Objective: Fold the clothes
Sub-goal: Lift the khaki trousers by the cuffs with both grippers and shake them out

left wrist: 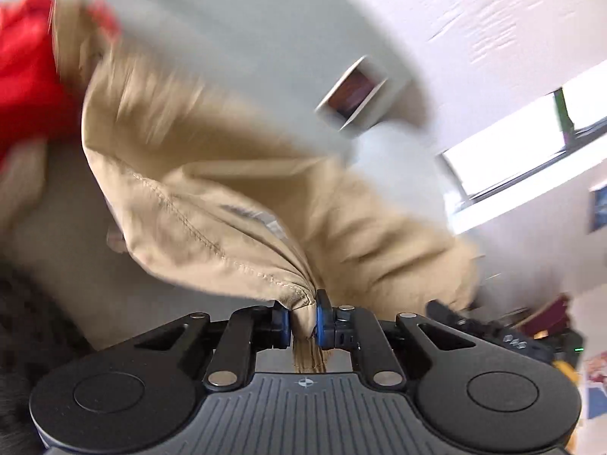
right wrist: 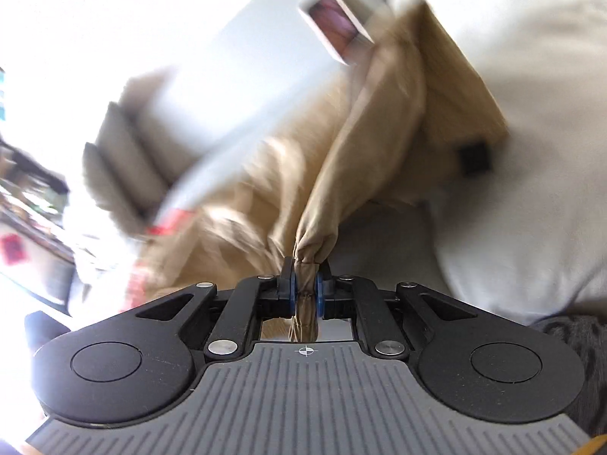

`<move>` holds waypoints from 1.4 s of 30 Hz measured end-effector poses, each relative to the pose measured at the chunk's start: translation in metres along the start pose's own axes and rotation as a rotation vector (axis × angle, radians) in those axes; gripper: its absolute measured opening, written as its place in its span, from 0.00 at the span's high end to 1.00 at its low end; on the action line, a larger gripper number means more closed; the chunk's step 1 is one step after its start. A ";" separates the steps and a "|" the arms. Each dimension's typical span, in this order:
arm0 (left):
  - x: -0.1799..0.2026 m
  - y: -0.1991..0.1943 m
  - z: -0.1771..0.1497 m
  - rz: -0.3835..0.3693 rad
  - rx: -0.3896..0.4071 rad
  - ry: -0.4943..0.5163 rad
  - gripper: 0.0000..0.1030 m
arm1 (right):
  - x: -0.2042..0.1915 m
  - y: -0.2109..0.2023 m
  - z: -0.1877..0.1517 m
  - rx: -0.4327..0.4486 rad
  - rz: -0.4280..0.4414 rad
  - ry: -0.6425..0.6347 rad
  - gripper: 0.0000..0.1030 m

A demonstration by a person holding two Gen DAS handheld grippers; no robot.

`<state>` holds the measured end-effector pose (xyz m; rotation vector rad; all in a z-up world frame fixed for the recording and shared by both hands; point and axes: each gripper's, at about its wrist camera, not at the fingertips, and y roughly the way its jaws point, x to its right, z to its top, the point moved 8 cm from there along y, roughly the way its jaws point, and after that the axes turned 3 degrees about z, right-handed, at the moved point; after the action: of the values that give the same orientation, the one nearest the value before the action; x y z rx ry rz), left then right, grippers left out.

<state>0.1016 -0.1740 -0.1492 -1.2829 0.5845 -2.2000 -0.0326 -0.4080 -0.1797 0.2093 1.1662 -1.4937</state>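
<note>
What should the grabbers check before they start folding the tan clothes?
1. Left gripper pinching the tan cotton garment: ok, its stitched hem is clamped between the blue pads.
2. Right gripper pinching the same garment: ok, a bunched corner sits between its pads.
3. Cloth spread flat between the grips: not ok, it hangs bunched and wrinkled.
4. Red cloth clear of the tan garment: cannot tell, they overlap in the left wrist view.
5. Flat place to lay it down: cannot tell, both views are blurred.
</note>
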 end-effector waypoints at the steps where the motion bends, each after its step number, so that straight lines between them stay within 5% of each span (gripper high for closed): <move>1: 0.016 -0.024 0.015 -0.019 0.057 0.031 0.90 | -0.018 -0.014 0.009 0.026 0.031 -0.027 0.91; 7: 0.132 -0.161 0.096 -0.164 0.431 0.226 0.90 | -0.141 -0.117 0.078 0.285 0.217 -0.197 0.91; 12: 0.197 -0.247 0.111 -0.252 0.682 0.311 0.90 | -0.250 -0.202 0.098 0.510 0.288 -0.425 0.90; 19: 0.226 -0.318 0.089 -0.376 0.786 0.356 0.90 | -0.313 -0.304 0.080 0.626 0.362 -0.548 0.90; 24: 0.241 -0.334 0.091 -0.380 0.808 0.370 0.89 | -0.341 -0.355 0.079 0.686 0.405 -0.622 0.90; 28: 0.218 -0.283 0.121 -0.259 0.662 0.288 0.89 | -0.334 -0.326 0.109 0.614 0.366 -0.573 0.89; 33: 0.182 -0.175 0.185 -0.080 0.470 0.177 0.90 | -0.272 -0.180 0.190 0.425 0.137 -0.407 0.90; 36: 0.193 -0.169 0.217 -0.081 0.553 0.207 0.90 | -0.270 -0.143 0.219 0.447 0.076 -0.418 0.90; 40: 0.243 -0.229 0.220 -0.178 0.743 0.423 0.90 | -0.320 -0.196 0.228 0.647 0.105 -0.606 0.90; 42: 0.252 -0.243 0.206 -0.187 0.763 0.486 0.90 | -0.340 -0.224 0.216 0.717 0.103 -0.709 0.90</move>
<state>0.1253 -0.1669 0.2564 -0.4206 -0.2334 -2.5195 -0.0121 -0.3846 0.2797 0.1908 0.0357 -1.6444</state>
